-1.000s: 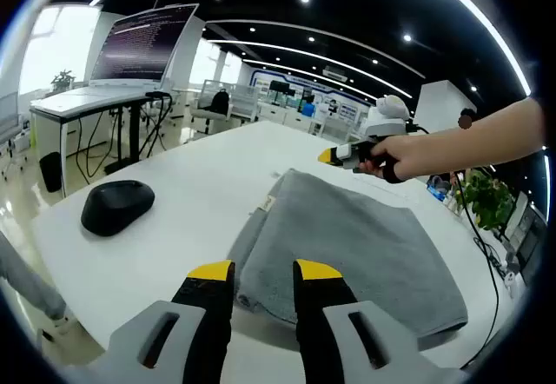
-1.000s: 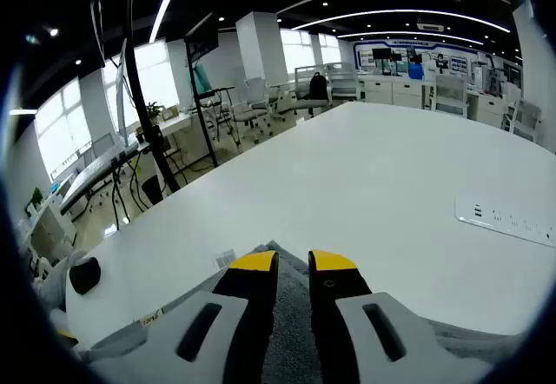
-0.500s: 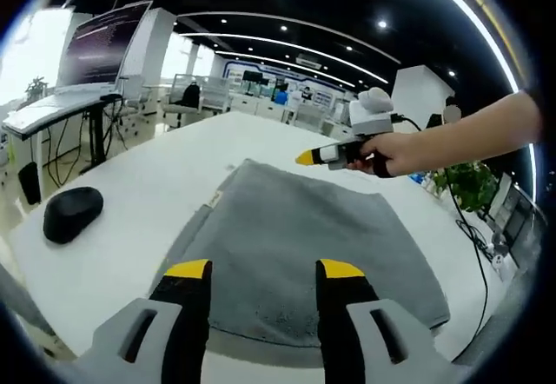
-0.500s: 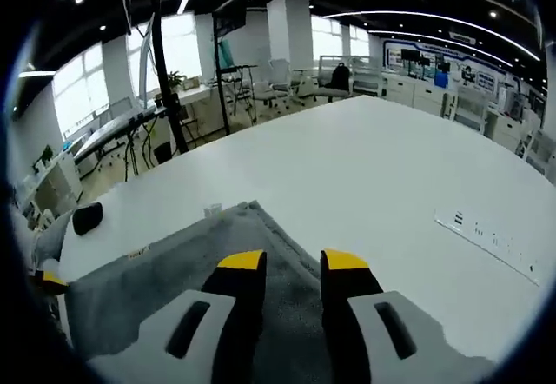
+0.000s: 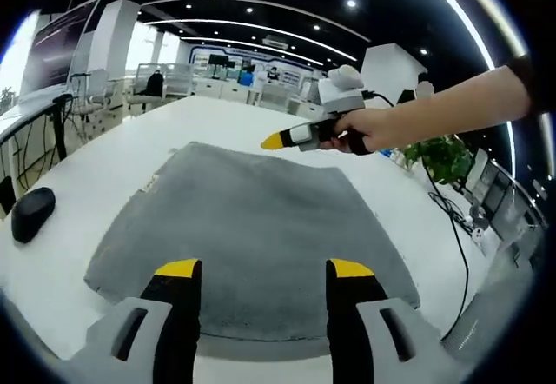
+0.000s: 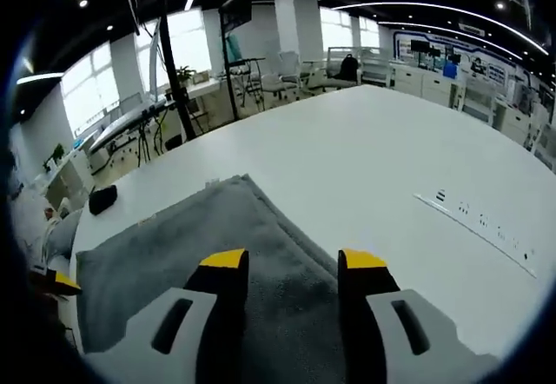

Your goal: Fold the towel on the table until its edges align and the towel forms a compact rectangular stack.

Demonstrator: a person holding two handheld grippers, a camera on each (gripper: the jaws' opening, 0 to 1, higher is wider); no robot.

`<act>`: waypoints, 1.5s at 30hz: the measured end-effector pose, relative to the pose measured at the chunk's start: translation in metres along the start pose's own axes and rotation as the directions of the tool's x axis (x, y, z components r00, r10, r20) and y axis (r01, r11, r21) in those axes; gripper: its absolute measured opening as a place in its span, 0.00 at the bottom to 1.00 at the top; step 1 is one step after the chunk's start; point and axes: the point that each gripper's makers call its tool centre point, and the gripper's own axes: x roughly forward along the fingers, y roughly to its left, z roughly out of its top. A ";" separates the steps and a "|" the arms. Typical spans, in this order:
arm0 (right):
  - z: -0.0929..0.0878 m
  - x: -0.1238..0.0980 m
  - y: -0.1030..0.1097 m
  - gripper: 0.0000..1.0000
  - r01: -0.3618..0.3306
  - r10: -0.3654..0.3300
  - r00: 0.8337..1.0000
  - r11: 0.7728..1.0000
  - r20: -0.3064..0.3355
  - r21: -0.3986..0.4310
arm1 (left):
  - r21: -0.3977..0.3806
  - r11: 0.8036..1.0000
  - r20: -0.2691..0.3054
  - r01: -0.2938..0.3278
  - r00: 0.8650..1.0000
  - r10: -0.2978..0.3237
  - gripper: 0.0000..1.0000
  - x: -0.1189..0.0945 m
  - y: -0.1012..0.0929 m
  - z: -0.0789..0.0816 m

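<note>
A grey towel (image 5: 243, 223) lies spread flat on the white table (image 5: 95, 162), with a small label at its left edge. My left gripper (image 5: 264, 269) hovers over the towel's near edge, open, with nothing between its yellow-tipped jaws. A hand holds the right gripper (image 5: 295, 135) above the towel's far side. In the right gripper view the towel (image 6: 208, 228) reaches under my right gripper (image 6: 293, 259), which is open and empty above the cloth. A yellow tip of the left gripper (image 6: 54, 281) peeks in at the left edge.
A black computer mouse (image 5: 30, 213) rests on the table left of the towel, also seen as the mouse (image 6: 102, 198) beyond the towel's corner. A white power strip (image 6: 473, 226) lies on the table (image 6: 382, 154). A potted plant (image 5: 443, 158) and cables stand past the table's right side.
Both pairs of jaws have spread from nearly shut to wide open. Both cameras have shifted, and more of the flat towel now shows in front of each gripper.
</note>
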 end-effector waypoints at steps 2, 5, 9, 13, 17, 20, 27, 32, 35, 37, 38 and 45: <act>-0.003 -0.008 -0.002 0.42 0.002 -0.002 1.000 1.000 0.005 0.008 | 0.021 0.999 -0.007 0.024 1.000 -0.024 0.60 0.002 -0.009 0.000; -0.004 -0.018 -0.010 0.41 0.020 -0.020 1.000 1.000 0.016 0.018 | 0.056 0.996 -0.024 0.064 0.998 -0.062 0.61 0.005 -0.023 -0.001; -0.009 -0.029 -0.023 0.41 0.037 -0.038 0.999 0.998 0.013 0.043 | 0.108 0.988 -0.051 0.115 0.993 -0.110 0.61 0.008 -0.043 -0.004; -0.020 -0.041 -0.033 0.41 0.063 -0.063 0.998 0.996 -0.001 0.065 | 0.125 0.973 -0.087 0.192 0.979 -0.182 0.61 0.012 -0.068 -0.012; -0.032 -0.047 -0.044 0.41 0.079 -0.078 0.997 0.994 -0.016 0.076 | 0.172 0.952 -0.134 0.253 0.963 -0.232 0.61 0.013 -0.093 -0.023; -0.039 -0.052 -0.054 0.40 0.100 -0.098 0.995 0.990 -0.023 0.099 | 0.210 0.933 -0.161 0.293 0.951 -0.262 0.59 0.012 -0.109 -0.028; -0.050 -0.072 -0.081 0.40 0.151 -0.148 0.988 0.980 -0.032 0.129 | 0.305 0.863 -0.233 0.403 0.910 -0.343 0.49 0.009 -0.141 -0.037; -0.060 -0.081 -0.094 0.39 0.182 -0.178 0.983 0.968 -0.038 0.172 | 0.305 0.814 -0.263 0.494 0.865 -0.427 0.28 0.007 -0.162 -0.042; -0.065 -0.083 -0.096 0.39 0.189 -0.184 0.982 0.965 -0.043 0.180 | 0.312 0.778 -0.306 0.545 0.833 -0.461 0.25 0.006 -0.173 -0.049; -0.068 -0.088 -0.098 0.39 0.193 -0.188 0.981 0.963 -0.047 0.189 | 0.311 0.765 -0.319 0.564 0.820 -0.475 0.25 0.005 -0.178 -0.052; -0.069 -0.089 -0.099 0.39 0.194 -0.189 0.981 0.962 -0.046 0.192 | 0.314 0.756 -0.331 0.575 0.812 -0.480 0.25 0.005 -0.180 -0.054; -0.079 -0.095 -0.103 0.39 0.210 -0.204 0.978 0.952 -0.052 0.222 | 0.281 0.700 -0.440 0.656 0.736 -0.513 0.23 0.004 -0.196 -0.077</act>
